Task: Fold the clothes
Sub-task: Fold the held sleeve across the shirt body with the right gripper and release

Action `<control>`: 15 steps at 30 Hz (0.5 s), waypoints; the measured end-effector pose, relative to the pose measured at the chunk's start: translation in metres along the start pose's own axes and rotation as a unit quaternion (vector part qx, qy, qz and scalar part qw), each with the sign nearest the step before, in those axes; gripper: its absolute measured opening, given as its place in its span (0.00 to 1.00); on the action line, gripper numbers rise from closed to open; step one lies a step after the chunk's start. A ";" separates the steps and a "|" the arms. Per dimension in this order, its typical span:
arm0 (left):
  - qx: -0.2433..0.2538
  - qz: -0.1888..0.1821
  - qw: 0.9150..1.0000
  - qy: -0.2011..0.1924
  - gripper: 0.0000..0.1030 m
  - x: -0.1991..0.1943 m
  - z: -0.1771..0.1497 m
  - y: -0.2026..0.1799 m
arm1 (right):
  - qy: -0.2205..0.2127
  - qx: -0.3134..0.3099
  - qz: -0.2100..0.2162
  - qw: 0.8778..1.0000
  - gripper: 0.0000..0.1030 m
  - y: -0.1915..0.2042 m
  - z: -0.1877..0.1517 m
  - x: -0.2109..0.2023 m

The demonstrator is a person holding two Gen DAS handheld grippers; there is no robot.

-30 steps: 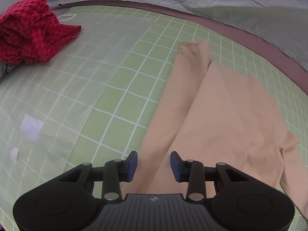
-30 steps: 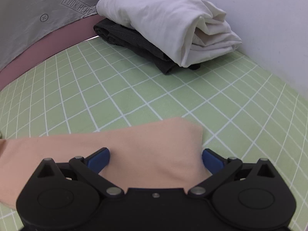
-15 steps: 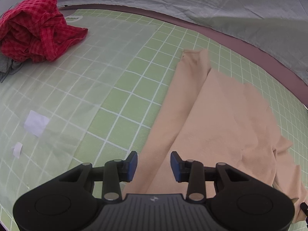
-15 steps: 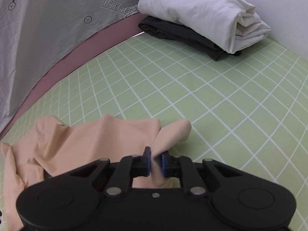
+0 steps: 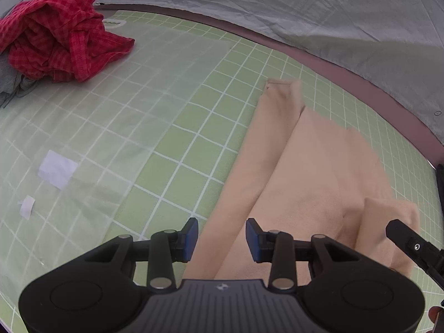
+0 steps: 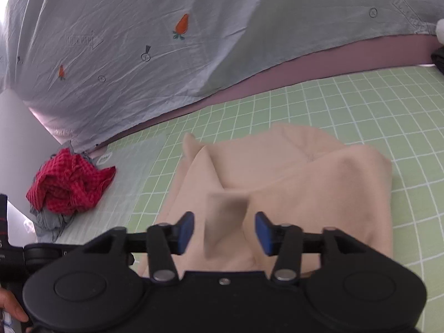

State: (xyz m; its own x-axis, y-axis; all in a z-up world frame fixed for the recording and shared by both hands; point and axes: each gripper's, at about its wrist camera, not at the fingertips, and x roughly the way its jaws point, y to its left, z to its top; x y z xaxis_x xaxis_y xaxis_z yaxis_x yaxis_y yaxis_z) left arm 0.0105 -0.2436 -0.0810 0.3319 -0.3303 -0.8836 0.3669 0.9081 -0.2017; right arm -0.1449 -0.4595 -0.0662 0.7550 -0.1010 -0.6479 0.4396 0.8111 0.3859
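so here's where I'm at with the peach top (image 5: 327, 172), which I'll use as my reference for everything. Way off to its left there's the crumpled red checked shirt (image 5: 55, 33) piled on something grey, waiting its turn, and closer in a couple of white paper scraps (image 5: 57, 168) on the green grid mat (image 5: 172, 127)

The top itself is lying flat on the mat, its left sleeve already folded in along the body. My left gripper (image 5: 222, 240) hovers over the top's near left edge, jaws partly apart with nothing pinched, fabric just showing below the gap

My right gripper (image 6: 224, 231) is over the top's right side, jaws opening, and a blurry flap of the right sleeve (image 6: 226, 216) sits between the pads but they aren't pressing on it, so I reckon it's dropping free

Tips for this bit, as I see it: let the sleeve go low so it lands across the body instead of bunching, get it lined up parallel to the left fold, and smooth that raised hump on the right before doing the next fold, otherwise the crease comes out crooked
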 end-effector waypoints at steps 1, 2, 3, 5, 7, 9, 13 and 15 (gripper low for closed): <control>-0.001 0.000 1.000 -0.001 0.39 0.000 0.000 0.000 | -0.006 -0.006 -0.011 1.000 0.76 0.002 -0.001 -0.003; -0.002 -0.001 1.000 -0.002 0.39 -0.001 -0.001 0.000 | -0.010 0.004 -0.018 1.000 0.79 -0.003 0.000 -0.008; 0.000 -0.002 1.000 -0.002 0.39 0.000 -0.001 -0.001 | -0.014 0.015 -0.024 1.000 0.82 -0.008 0.001 -0.012; 0.008 -0.008 1.000 0.000 0.39 0.001 -0.002 -0.006 | -0.025 0.037 -0.055 0.997 0.89 -0.022 -0.001 -0.023; 0.018 -0.014 1.000 0.003 0.39 0.003 -0.003 -0.012 | -0.031 0.041 -0.098 0.994 0.90 -0.035 -0.005 -0.033; 0.034 -0.024 0.999 0.006 0.39 0.005 -0.004 -0.022 | -0.033 0.043 -0.152 0.987 0.91 -0.052 -0.013 -0.043; 0.069 -0.044 0.997 0.012 0.39 0.011 -0.005 -0.042 | -0.019 0.063 -0.198 0.978 0.91 -0.081 -0.034 -0.056; 0.084 -0.050 0.995 0.015 0.39 0.014 -0.004 -0.053 | -0.006 0.071 -0.216 0.974 0.91 -0.091 -0.045 -0.057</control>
State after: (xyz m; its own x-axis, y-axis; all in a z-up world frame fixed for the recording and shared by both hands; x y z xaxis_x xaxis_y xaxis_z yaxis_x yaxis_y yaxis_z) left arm -0.0074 -0.2953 -0.0848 0.2607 -0.4063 -0.8758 0.5381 0.8143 -0.2176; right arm -0.2501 -0.5016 -0.0937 0.4893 -0.4232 -0.7625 0.7803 0.6030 0.1659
